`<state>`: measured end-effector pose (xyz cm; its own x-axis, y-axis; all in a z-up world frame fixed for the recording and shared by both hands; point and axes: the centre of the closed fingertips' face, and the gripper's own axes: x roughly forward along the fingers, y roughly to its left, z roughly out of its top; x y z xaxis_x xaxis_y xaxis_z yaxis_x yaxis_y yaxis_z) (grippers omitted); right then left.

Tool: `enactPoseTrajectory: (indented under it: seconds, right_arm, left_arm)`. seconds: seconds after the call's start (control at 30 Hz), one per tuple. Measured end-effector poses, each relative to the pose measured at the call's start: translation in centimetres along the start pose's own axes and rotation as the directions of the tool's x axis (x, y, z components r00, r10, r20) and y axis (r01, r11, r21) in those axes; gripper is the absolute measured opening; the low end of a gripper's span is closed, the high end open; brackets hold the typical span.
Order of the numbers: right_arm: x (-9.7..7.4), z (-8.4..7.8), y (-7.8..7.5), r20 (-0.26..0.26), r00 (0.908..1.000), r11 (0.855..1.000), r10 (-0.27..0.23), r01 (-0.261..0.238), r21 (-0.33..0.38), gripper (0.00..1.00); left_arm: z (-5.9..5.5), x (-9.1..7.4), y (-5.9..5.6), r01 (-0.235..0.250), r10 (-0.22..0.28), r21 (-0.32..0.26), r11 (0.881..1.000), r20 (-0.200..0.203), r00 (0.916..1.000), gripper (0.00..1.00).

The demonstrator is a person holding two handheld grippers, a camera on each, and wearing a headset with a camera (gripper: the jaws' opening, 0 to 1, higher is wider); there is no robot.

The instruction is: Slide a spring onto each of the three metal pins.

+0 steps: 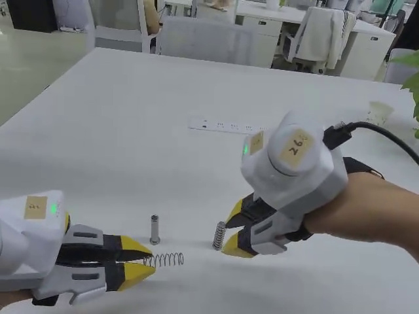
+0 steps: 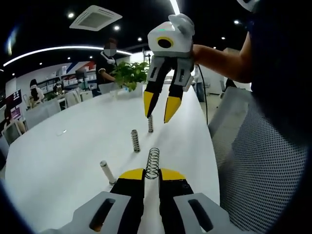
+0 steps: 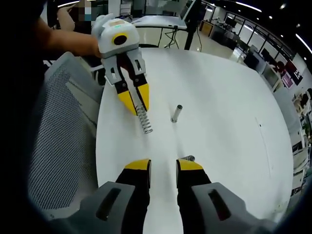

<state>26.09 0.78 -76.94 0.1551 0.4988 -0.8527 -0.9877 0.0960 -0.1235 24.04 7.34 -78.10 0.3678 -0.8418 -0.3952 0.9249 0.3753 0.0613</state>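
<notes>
- Spring (image 1: pixel 163 260): one end is pinched tight in your left gripper (image 1: pixel 149 260), over the white table (image 1: pixel 131 131).
- Right gripper (image 1: pixel 230 233): jaws apart, holding nothing.
- Left gripper view lines up the bare pin (image 2: pixel 106 171), near sprung pin (image 2: pixel 135 140) and far sprung pin (image 2: pixel 150 124).

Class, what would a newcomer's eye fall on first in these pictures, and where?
The left gripper, low left in the head view, is shut on a spring held sideways. Just beyond its tips, a bare pin stands upright on the white table. The right gripper is open, its tips at a sprung pin.
</notes>
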Motion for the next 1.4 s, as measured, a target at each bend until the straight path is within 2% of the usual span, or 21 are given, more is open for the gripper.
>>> enactPoseTrajectory:
  seconds: [0.37,0.73,1.1,1.4]
  right_arm:
    - [0.9,1.0,1.9,0.004,0.9985,0.998,0.054,-0.054,-0.041,0.19]
    - [1.5,1.8,3.4,0.003,0.9956,0.993,0.094,-0.093,-0.074,0.17]
    - [1.5,2.1,3.8,0.012,0.9939,0.991,0.11,-0.108,-0.077,0.11]
    - [1.5,2.3,3.9,0.021,0.9937,0.991,0.11,-0.108,-0.075,0.1]
  left_arm:
    - [2.8,-0.1,-1.5,0.023,-0.025,0.061,0.998,0.045,0.9987,0.02]
    - [4.6,-0.2,-2.3,0.027,-0.035,0.1,0.995,0.076,0.9965,0.02]
    - [5.5,-0.3,-2.6,0.023,-0.035,0.116,0.993,0.096,0.9948,0.02]
    - [5.3,-0.3,-2.7,0.022,-0.032,0.11,0.994,0.095,0.995,0.02]
